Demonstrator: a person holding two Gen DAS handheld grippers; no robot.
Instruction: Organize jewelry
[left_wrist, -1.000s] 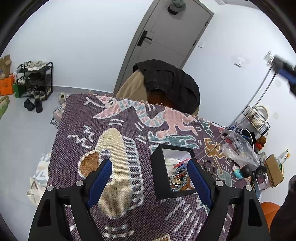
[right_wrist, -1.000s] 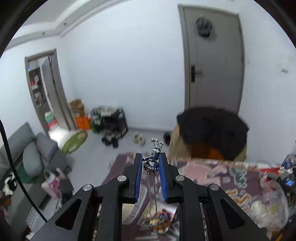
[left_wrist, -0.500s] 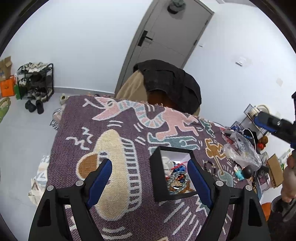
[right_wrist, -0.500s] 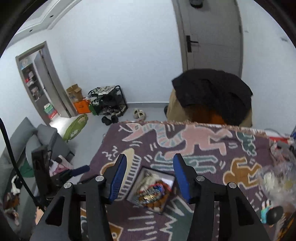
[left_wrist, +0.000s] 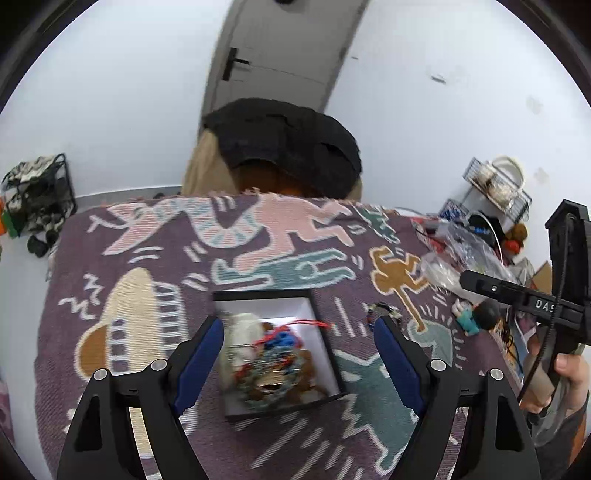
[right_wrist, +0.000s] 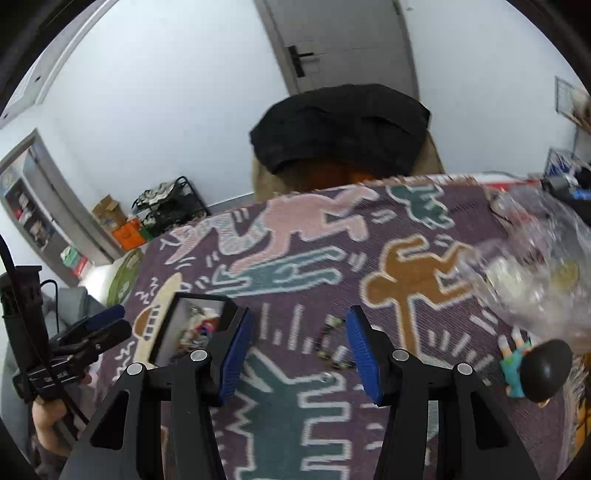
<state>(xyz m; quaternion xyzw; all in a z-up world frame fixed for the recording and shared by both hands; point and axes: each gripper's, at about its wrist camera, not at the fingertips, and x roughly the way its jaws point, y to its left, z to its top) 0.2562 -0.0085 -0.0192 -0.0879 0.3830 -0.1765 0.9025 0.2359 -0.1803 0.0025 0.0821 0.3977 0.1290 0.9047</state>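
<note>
The table (left_wrist: 122, 258), under a purple figured cloth, carries everything I work with, and I hold both claws above it looking down. The black box (left_wrist: 317, 332) sits mid-table, open-topped so I can drop pieces straight in; a bright tangle of jewelry (left_wrist: 269, 354) already fills its nearer half, a red string trailing toward the right wall. My left claw (left_wrist: 297, 360) hangs right over that box, spread wide and empty, I judge to steady or guard it rather than grasp. Off to the right lies a crumpled plastic bag (right_wrist: 535, 273), and nearer me a small doll (right_wrist: 532, 365) on its side, neither part of the sorting. My right claw (right_wrist: 299, 356) is also released, with nothing between its pads, and aimed at the bracelet (right_wrist: 334, 345), a dark beaded loop lying loose on the cloth just right of the box. It lies just inside my right pad, so it looks like my next pick.
</note>
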